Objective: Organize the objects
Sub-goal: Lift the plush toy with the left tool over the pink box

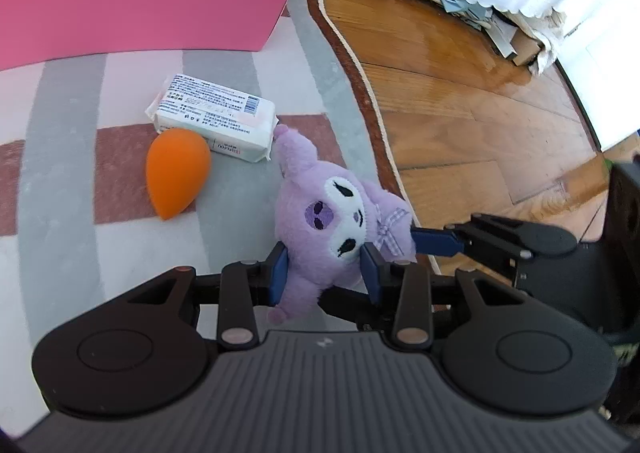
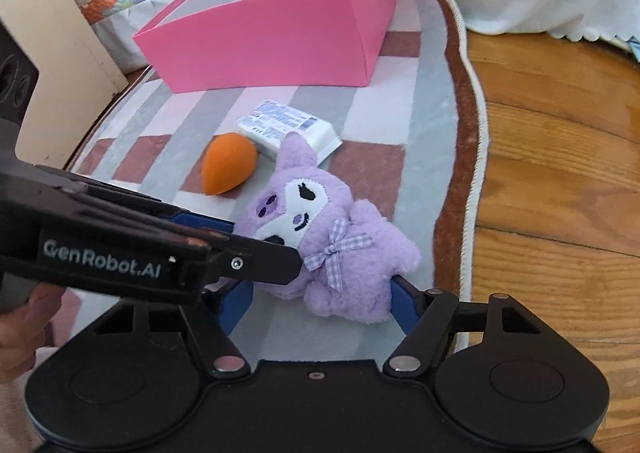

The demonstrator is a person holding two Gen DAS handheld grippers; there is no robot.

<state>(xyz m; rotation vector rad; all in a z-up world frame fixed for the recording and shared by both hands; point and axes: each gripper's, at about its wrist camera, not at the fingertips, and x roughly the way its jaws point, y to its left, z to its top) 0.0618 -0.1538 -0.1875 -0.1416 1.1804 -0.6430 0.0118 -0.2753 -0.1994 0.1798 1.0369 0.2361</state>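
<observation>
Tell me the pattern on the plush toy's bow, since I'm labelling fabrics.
The bow on the purple plush toy is lilac-and-white gingham check, clearest in the right wrist view.

Plush toy [image 2: 320,237] before sponge [image 2: 228,169], packet [image 2: 288,129]; box [image 2: 280,49] behind

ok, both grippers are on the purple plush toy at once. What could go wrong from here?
1. The left gripper pinches only the lower part of the purple plush toy; soft fur may slip on lifting.
2. The right gripper straddles the toy's other end, so the two could tug against each other or collide.
3. The toy's ear touches the white wipes packet beside the orange egg-shaped sponge; dragging could shift them.
</observation>
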